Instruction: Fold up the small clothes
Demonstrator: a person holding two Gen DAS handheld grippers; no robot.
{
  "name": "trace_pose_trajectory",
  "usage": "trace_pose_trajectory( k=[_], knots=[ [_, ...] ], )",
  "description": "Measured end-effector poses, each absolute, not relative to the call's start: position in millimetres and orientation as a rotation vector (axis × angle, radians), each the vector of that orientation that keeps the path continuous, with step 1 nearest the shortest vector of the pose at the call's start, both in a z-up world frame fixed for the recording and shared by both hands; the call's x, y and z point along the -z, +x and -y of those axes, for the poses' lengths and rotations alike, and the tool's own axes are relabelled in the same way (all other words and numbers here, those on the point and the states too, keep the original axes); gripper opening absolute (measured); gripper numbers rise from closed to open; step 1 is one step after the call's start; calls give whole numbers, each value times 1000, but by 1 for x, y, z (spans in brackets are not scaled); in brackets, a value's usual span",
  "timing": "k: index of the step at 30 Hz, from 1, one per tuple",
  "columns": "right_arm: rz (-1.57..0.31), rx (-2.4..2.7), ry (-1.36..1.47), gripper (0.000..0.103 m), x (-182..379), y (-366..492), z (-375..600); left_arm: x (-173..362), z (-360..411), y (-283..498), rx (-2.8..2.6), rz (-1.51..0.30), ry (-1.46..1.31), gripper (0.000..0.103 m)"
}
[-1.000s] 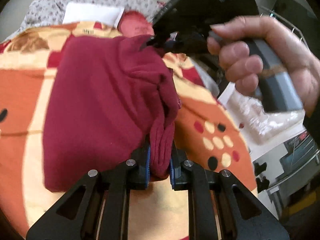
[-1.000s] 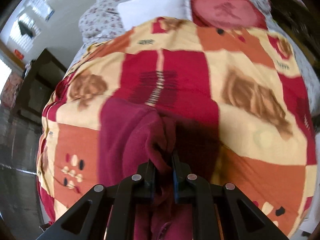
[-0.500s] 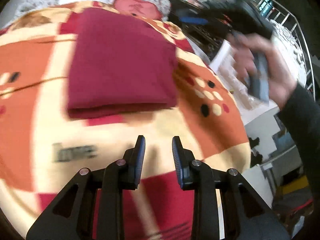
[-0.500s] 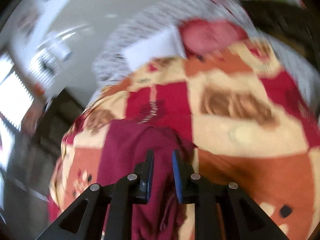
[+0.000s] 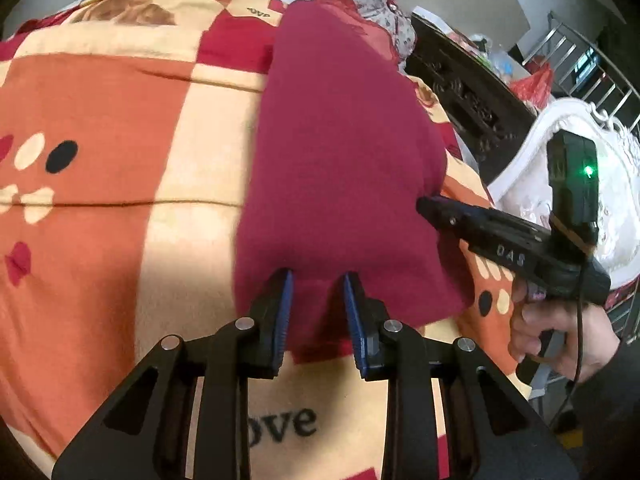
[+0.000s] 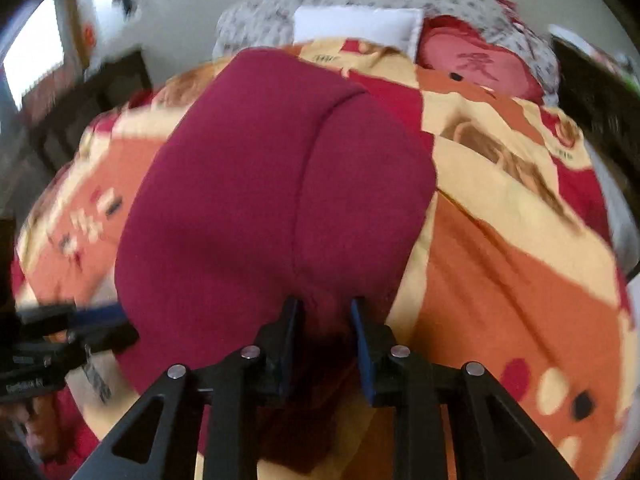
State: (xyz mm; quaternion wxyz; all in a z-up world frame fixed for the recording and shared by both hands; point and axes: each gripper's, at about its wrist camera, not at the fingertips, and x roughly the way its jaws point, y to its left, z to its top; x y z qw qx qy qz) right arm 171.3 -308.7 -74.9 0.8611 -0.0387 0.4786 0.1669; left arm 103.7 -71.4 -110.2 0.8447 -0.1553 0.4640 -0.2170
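Left wrist view: the maroon garment [image 5: 340, 152] lies folded flat on the patchwork blanket [image 5: 120, 128] that covers the bed. The left gripper [image 5: 316, 280] sits at the garment's near edge, its jaws parted with nothing pinched between the blue pads. Printed just below the garment on the blanket, "ove" reads clearly, the first letter hidden behind the gripper. At the garment's right edge the right gripper [image 5: 424, 203] pokes in, the letters "DAS" on its black body, a green light glowing on the box above, and a hand [image 5: 556, 336] around its handle. Right wrist view: the right gripper [image 6: 324, 304] has just been opening, its pads either side of the garment's [image 6: 272, 200] near edge without clamping it. Beyond the garment, a red cushion [image 6: 472, 68] bears a dark character.
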Motion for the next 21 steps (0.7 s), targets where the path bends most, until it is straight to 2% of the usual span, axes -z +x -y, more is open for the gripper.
trace_pose_trajectory(
  k=[3, 5, 7, 9, 14, 19, 21],
  knots=[
    [-1006, -369, -64, 24, 62, 167, 313, 84, 63, 107, 468, -952, -325, 25],
    [-935, -398, -17, 24, 38, 164, 318, 63, 59, 118, 465, -891, -327, 25],
    [-821, -369, 24, 25, 12, 169, 326, 42, 60, 150, 457, -841, -323, 25],
    [-822, -315, 38, 27, 5, 187, 323, 31, 73, 196, 463, -852, -310, 25],
    [-848, -341, -7, 27, 13, 234, 294, 46, 96, 271, 369, -920, -250, 25],
    [-1021, -271, -87, 28, 73, 273, 291, 90, 108, 283, 327, -959, -206, 28],
    [-1006, -271, -10, 36, 78, 274, 305, 92, 106, 284, 335, -957, -210, 28]
  ],
)
